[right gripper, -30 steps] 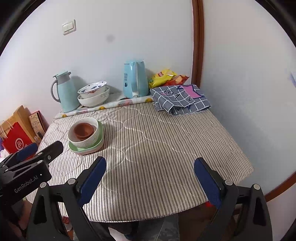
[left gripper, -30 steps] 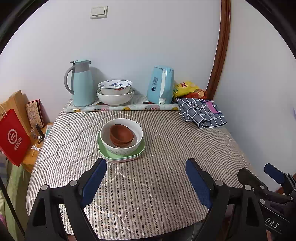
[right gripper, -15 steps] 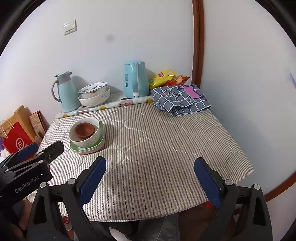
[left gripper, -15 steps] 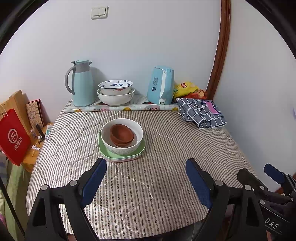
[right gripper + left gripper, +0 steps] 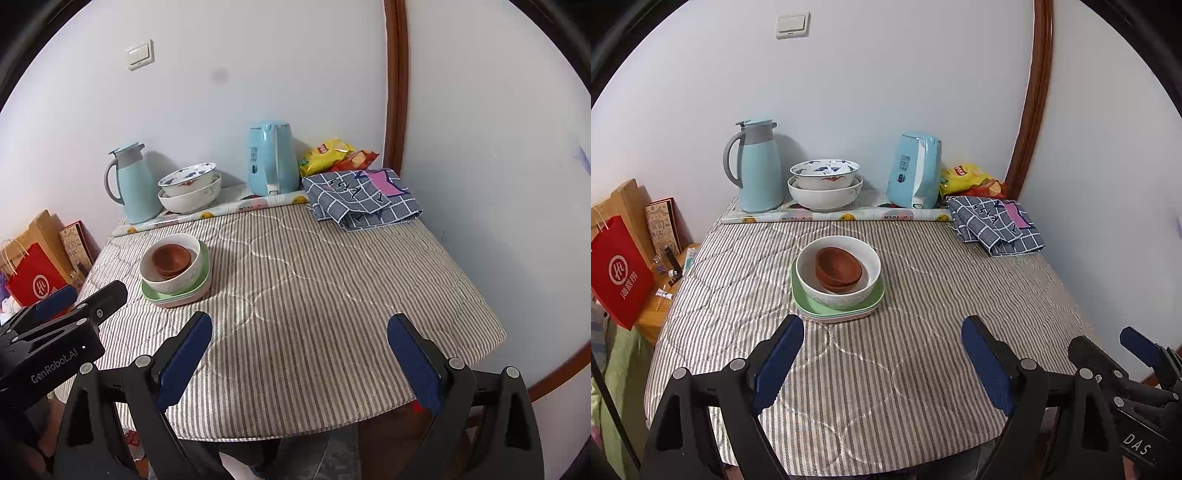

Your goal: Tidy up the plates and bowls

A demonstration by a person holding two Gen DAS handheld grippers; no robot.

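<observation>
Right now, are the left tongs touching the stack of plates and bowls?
Apart. The left wrist view shows the left tongs open over bare striped tablecloth, with cloth visible between their pads and the green plate.

Readable in white: "GenRobot.AI" on the left gripper (image 5: 59,363) body, at eight o'clock in the right wrist view. "DAS" (cut off by the frame) on the right gripper (image 5: 1137,448) body, at four o'clock in the left wrist view. Lettering on the red bag (image 5: 622,273) too small to make out.

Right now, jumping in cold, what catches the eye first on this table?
The nested stack left of the table's middle: brown bowls inside a white bowl on green plates. Behind it against the wall, two patterned bowls sit stacked between a pale blue flask and a blue kettle. Both grippers hang open, empty, at the near edge.
</observation>
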